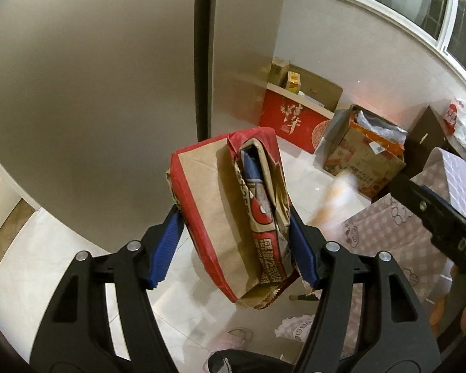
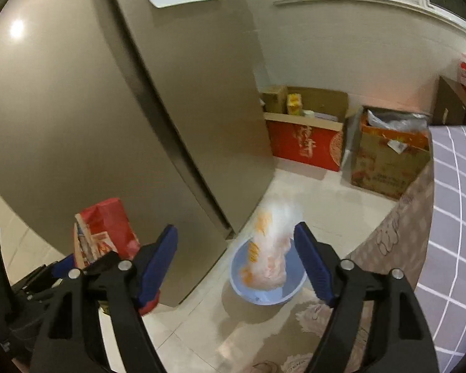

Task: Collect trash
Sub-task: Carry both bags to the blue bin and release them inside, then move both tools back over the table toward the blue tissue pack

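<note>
Left tongs (image 1: 236,233) clamping folded paper bag (image 1: 230,214), long axis pointing away, tilted; right tongs (image 2: 236,264) spread, holding nothing

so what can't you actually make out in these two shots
- White and orange plastic bag, right wrist view: motion blur smears it, so whether it touches the blue bin is unclear.
- Paper takeaway bag, left wrist view: folded shut between the left gripper fingers, contents hidden.
- Right gripper: open, holding nothing.
- Cardboard box contents: only crumpled plastic shows above its rim.

Red-brown paper bag (image 1: 230,214), light-blue basin (image 2: 265,292), red box (image 2: 304,144).
</note>
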{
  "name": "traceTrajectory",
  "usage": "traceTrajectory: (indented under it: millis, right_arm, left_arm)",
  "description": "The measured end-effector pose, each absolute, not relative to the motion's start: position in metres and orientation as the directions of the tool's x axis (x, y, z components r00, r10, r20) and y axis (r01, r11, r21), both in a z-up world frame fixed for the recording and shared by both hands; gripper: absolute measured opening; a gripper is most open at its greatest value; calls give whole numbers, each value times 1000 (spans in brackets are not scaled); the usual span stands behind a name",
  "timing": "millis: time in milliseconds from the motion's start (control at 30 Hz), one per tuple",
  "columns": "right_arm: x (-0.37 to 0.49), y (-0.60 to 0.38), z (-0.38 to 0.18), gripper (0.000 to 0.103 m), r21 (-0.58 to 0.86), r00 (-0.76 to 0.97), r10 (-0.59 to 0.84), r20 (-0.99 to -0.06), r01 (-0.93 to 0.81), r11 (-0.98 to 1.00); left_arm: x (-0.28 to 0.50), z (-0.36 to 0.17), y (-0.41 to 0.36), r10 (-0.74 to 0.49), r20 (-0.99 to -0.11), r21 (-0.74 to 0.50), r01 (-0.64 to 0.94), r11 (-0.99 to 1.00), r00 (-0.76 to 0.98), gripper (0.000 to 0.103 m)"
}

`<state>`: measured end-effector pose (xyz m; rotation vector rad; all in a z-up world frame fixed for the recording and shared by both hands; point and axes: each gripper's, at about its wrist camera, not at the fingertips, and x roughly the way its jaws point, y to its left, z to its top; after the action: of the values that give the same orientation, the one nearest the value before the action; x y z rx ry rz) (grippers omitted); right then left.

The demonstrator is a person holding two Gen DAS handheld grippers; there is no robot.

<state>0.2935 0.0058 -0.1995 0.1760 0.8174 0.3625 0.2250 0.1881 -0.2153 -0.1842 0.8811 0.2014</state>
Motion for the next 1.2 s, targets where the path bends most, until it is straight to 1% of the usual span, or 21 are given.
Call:
traceTrajectory:
  millis: [67, 200, 333, 400, 600, 667, 700, 733, 767, 833, 900, 1000, 1200]
  right_arm:
    - [291, 4, -202, 78, 279, 630, 366, -685, -238, 930]
    - [281, 2, -200, 81, 205, 671, 300, -678, -220, 954]
    - [273, -7, -196, 81, 157, 716, 252, -651, -198, 968]
    - [271, -13, -194, 85, 139, 739, 227, -635, -180, 974]
    - [270, -24, -189, 87, 145, 780, 207, -590, -149, 978]
    - [271, -29, -187, 87, 147, 799, 198, -568, -138, 979]
    - [272, -31, -187, 87, 149, 803, 195, -563, -134, 980]
    - [274, -33, -188, 87, 153, 806, 191, -560, -127, 980]
    - [275, -35, -188, 88, 155, 805, 189, -562, -122, 980]
    - [278, -39, -191, 88, 158, 799, 184, -572, -112, 981]
    - [281, -41, -194, 88, 161, 796, 181, -578, -106, 981]
    - [282, -43, -196, 88, 177, 786, 192, -588, -106, 978]
    - [267, -42, -186, 88, 184, 783, 204, -588, -116, 976]
  left_arm:
    - [229, -220, 189, 89, -784, -79, -240, 967, 614, 65]
    - [236, -228, 185, 60, -793, -90, -215, 972, 606, 65]
    - [243, -234, 176, 47, -801, -86, -191, 978, 597, 66]
    - [252, -236, 171, 45, -806, -77, -179, 981, 590, 66]
    - [284, -236, 163, 51, -806, -59, -166, 984, 590, 66]
    - [296, -236, 164, 50, -799, -63, -166, 984, 599, 68]
    - [304, -235, 164, 58, -788, -62, -174, 983, 613, 73]
    - [310, -236, 164, 78, -782, -52, -191, 980, 618, 85]
    - [315, -238, 165, 108, -784, -33, -214, 976, 612, 90]
    - [320, -239, 165, 128, -795, -18, -234, 972, 594, 91]
    - [315, -238, 167, 111, -797, -45, -241, 969, 594, 91]
    - [306, -231, 170, 86, -784, -88, -247, 965, 615, 91]
    - [276, -206, 166, 90, -754, -81, -229, 970, 651, 91]
